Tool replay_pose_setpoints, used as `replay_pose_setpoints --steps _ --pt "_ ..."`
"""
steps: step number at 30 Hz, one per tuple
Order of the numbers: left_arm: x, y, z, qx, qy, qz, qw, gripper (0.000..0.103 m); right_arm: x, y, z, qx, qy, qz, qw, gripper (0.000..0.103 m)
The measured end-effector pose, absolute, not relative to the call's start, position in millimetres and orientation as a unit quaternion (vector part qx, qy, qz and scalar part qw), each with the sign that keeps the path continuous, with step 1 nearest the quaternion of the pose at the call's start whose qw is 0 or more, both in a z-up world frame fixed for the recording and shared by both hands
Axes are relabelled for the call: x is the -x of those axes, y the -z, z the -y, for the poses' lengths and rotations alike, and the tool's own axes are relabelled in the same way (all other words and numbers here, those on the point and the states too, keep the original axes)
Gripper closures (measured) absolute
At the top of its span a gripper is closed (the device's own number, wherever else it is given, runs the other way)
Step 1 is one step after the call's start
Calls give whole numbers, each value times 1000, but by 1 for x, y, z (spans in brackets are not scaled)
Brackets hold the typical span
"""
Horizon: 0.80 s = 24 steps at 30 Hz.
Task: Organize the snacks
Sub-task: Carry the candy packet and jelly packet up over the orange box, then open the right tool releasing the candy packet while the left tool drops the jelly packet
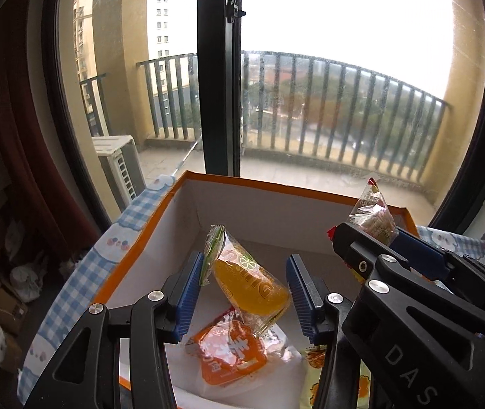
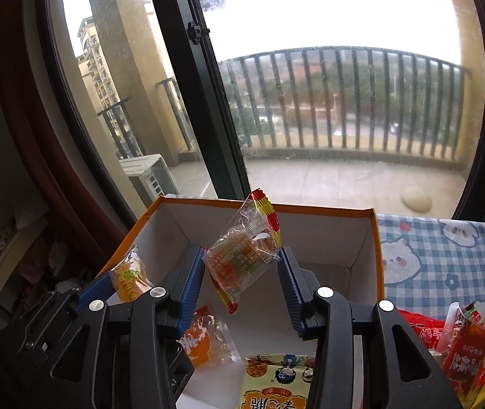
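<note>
An orange-rimmed cardboard box [image 1: 269, 189] with white inner walls stands in front of the window; it also shows in the right wrist view [image 2: 372, 238]. My left gripper [image 1: 245, 293] is open over the box; a yellow jelly packet [image 1: 249, 283] sits between its fingers, touching the left pad, apparently loose. My right gripper [image 2: 242, 283] is open over the box; a clear packet with a red-yellow edge [image 2: 245, 252] hangs between its fingers, touching both pads. In the box lie an orange jelly packet [image 1: 228, 351] and a yellow cartoon packet [image 2: 276, 385].
A blue checked cloth with cartoon animals [image 2: 446, 259] covers the table right of the box. Several red and yellow snack packets [image 2: 464, 351] lie on it at lower right. The window [image 1: 344, 68] and balcony railing are behind. Clutter fills the dark floor [image 1: 3, 289] at left.
</note>
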State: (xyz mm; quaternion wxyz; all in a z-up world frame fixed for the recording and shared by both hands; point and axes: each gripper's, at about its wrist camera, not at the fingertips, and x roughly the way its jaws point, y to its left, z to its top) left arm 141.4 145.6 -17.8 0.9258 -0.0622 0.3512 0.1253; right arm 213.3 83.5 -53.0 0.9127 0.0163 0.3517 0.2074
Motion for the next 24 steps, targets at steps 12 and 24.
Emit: replay_pose_setpoints --steps 12,24 --pt "-158 38 -158 79 -113 -415 899 35 -243 83 -111 -5 -185 -434 882 46" --pt "-144 29 -150 77 -104 -393 910 16 -233 73 -102 -9 -198 -415 888 19"
